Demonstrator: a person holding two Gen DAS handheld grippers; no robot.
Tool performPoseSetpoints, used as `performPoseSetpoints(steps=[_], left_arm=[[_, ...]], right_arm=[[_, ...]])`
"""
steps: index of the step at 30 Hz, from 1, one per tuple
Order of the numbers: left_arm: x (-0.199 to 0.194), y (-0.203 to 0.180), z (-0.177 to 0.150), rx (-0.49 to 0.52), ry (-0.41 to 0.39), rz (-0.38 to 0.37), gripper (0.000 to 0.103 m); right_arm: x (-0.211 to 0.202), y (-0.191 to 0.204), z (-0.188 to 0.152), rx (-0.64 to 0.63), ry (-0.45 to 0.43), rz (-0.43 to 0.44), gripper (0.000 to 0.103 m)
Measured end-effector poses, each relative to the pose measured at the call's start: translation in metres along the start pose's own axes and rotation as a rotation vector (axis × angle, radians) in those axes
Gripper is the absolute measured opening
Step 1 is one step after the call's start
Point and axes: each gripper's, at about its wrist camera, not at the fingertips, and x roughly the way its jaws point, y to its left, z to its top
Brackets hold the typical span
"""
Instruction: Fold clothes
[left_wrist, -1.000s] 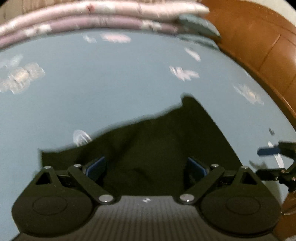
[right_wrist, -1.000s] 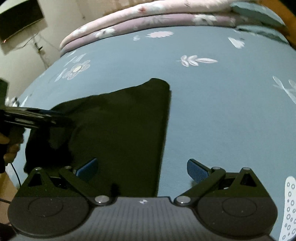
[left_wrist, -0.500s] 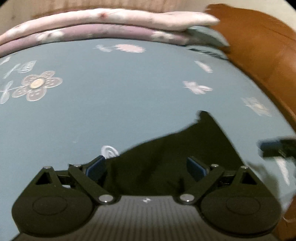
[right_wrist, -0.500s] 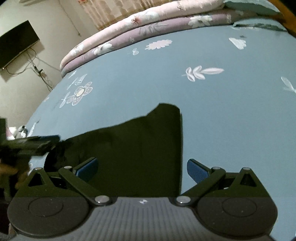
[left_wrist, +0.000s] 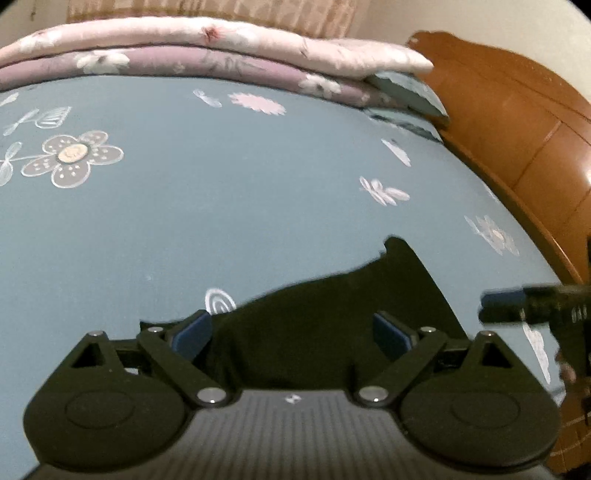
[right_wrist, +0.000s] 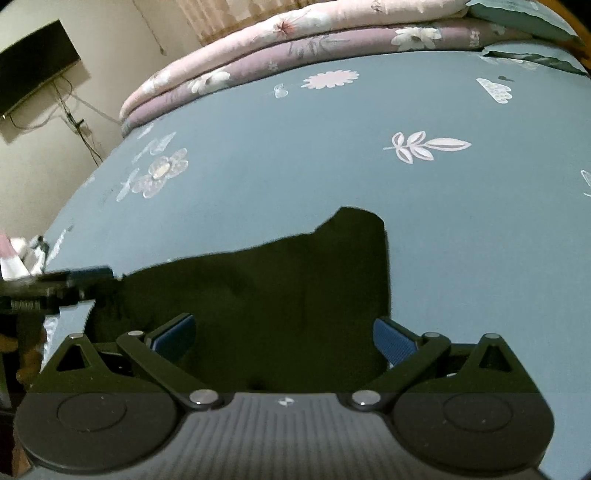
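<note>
black garment (right_wrist: 280, 295) lies flat on the blue floral bedsheet (left_wrist: 221, 206), near the front edge of the bed, with one narrow part reaching away toward the folded quilts (left_wrist: 207, 48) at the far side. its longer run goes side to side across both views; a straight edge bounds it on the right in the right wrist view.

left gripper (left_wrist: 291, 332): fingers spread wide, nothing held between them. the cloth lies directly ahead of and under the gap, its left end close by the left blue pad (left_wrist: 194, 330).

right gripper (right_wrist: 284, 334): fingers likewise apart, holding nothing. the cloth fills most of the gap; the garment's straight right edge runs just inside the right pad (right_wrist: 393, 339).

each gripper shows at the margin of the other's view, so they flank the garment's two ends. neither is clearly nearer; whether either pad touches the cloth cannot be told.

judgement: each hand is placed over its own end of the near side. the fold would carry that side away, toward the quilts.
</note>
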Motion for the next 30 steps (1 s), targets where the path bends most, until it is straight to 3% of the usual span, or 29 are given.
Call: performPoseSetpoints(steps=[4,10,12,14,16,19,23,28,30], left_arm=[[0.000,-0.001,-0.016,-0.001,0.050,-0.058,0.094],[-0.006,0.015,-0.039,-0.049,0.070,-0.056,0.094],[-0.008,0.016,-0.039,-0.054,0.063,-0.058,0.094],[-0.009,0.017,-0.040,-0.059,0.060,-0.062,0.094],[-0.010,0.019,-0.040,-0.061,0.058,-0.067,0.094],[-0.011,0.020,-0.036,-0.060,0.054,-0.072,0.094],[-0.014,0.018,-0.026,-0.041,0.056,-0.054,0.094],[-0.016,0.010,-0.015,-0.024,0.059,-0.012,0.093],[-0.016,0.003,-0.011,-0.012,0.061,0.028,0.092]], right_arm=[[0.008,-0.001,0.018,0.001,-0.030,0.047,0.103],[0.051,0.001,0.053,-0.009,-0.043,0.192,0.103],[0.077,-0.004,0.057,0.000,-0.018,0.193,0.103],[0.101,-0.012,0.057,0.030,0.024,0.125,0.103],[0.110,-0.020,0.055,0.049,0.036,0.110,0.103],[0.094,-0.017,0.056,0.077,0.020,0.111,0.103],[0.052,0.002,0.051,0.009,0.008,0.146,0.103],[0.014,0.014,0.029,-0.049,0.065,0.214,0.103],[0.008,0.020,0.016,-0.096,0.090,0.196,0.103]])
